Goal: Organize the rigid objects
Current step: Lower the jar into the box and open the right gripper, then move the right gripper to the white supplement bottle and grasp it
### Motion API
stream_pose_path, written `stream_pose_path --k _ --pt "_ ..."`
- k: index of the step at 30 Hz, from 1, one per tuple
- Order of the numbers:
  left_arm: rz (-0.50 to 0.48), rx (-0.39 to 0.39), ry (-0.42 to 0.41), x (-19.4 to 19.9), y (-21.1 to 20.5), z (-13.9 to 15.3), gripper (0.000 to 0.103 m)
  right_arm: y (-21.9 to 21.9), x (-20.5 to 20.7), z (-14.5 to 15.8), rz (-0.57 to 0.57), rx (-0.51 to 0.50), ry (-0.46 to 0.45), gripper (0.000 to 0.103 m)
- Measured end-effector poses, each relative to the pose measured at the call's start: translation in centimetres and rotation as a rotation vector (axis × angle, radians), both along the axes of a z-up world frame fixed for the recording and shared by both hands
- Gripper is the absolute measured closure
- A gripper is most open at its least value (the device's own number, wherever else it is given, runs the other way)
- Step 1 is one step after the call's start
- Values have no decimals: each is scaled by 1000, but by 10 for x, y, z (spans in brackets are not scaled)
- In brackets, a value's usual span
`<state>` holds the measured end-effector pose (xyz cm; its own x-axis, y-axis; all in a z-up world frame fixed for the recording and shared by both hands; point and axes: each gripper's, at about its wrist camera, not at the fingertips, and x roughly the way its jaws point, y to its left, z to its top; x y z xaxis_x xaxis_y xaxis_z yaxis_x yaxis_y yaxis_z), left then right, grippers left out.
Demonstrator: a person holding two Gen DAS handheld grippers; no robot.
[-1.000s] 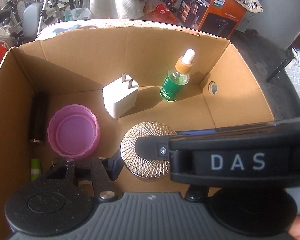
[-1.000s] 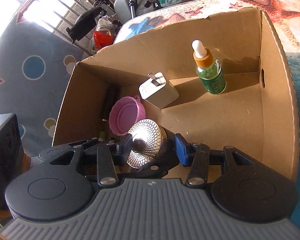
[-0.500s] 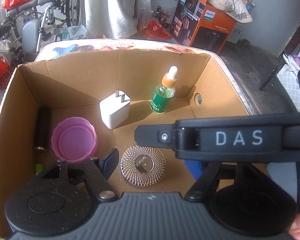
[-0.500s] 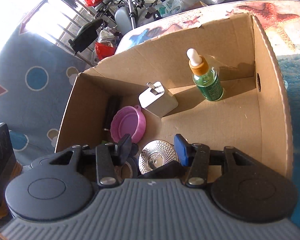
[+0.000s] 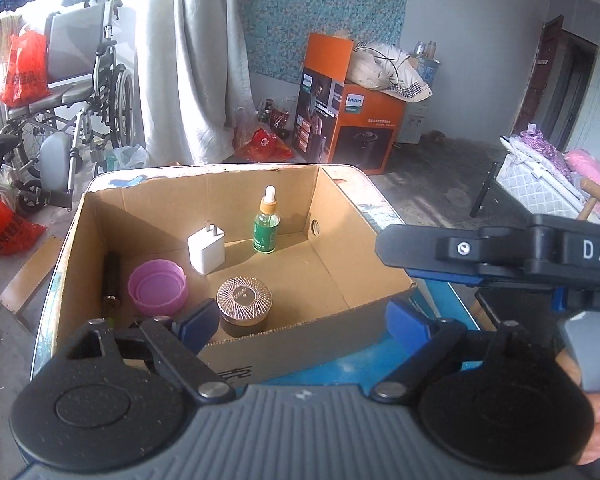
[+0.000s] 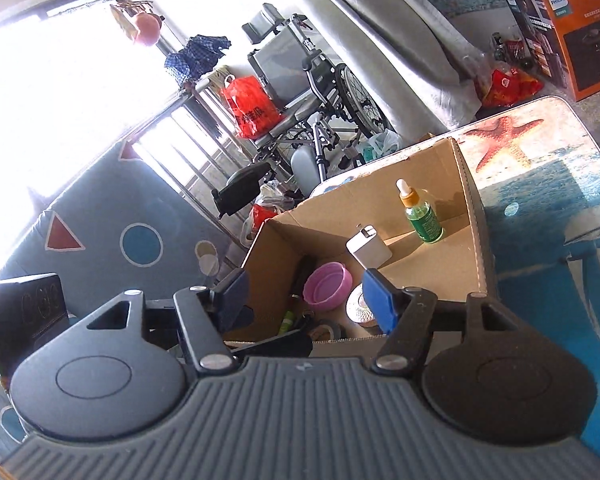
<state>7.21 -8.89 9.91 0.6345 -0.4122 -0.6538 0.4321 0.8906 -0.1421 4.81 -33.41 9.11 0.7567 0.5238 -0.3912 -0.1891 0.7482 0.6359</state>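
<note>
An open cardboard box (image 5: 332, 276) (image 6: 476, 240) stands on the table. Inside it are a jar with a patterned metal lid (image 5: 244, 300) (image 6: 358, 304), a pink lid (image 5: 158, 287) (image 6: 327, 286), a white charger plug (image 5: 206, 249) (image 6: 369, 247), a green dropper bottle (image 5: 266, 226) (image 6: 420, 214) and a dark tube (image 5: 111, 276) along the left wall. My left gripper (image 5: 300, 320) is open and empty, above the box's near wall. My right gripper (image 6: 306, 300) is open and empty, above the box's near edge; its body (image 5: 500, 256) crosses the left wrist view.
The table has a blue sea-print cover with a starfish (image 6: 508, 140). A black clock-like device (image 6: 24, 312) stands at the left. A wheelchair (image 5: 72, 92), red bags (image 5: 4, 224) and an orange Philips box (image 5: 352, 116) stand on the floor beyond the table.
Both grippers have pulled up and back out of the box. The right gripper let go of the metal-lid jar, which now stands on the box floor, and its jaws opened.
</note>
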Motion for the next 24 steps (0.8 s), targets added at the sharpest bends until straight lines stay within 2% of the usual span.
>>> stream_pose_path --k 5,9,15,24 --pt "30 2 -12 -27 21 -3 11 7 -40 -2 2 27 0 33" --pt "57 25 -53 -45 37 -1 11 19 -55 -9 17 39 11 33" --pt "105 66 -93 -59 56 -4 10 36 -56 -19 53 54 40 33" --pt "166 110 -99 -59 77 -19 10 60 -41 -30 108 57 76 33"
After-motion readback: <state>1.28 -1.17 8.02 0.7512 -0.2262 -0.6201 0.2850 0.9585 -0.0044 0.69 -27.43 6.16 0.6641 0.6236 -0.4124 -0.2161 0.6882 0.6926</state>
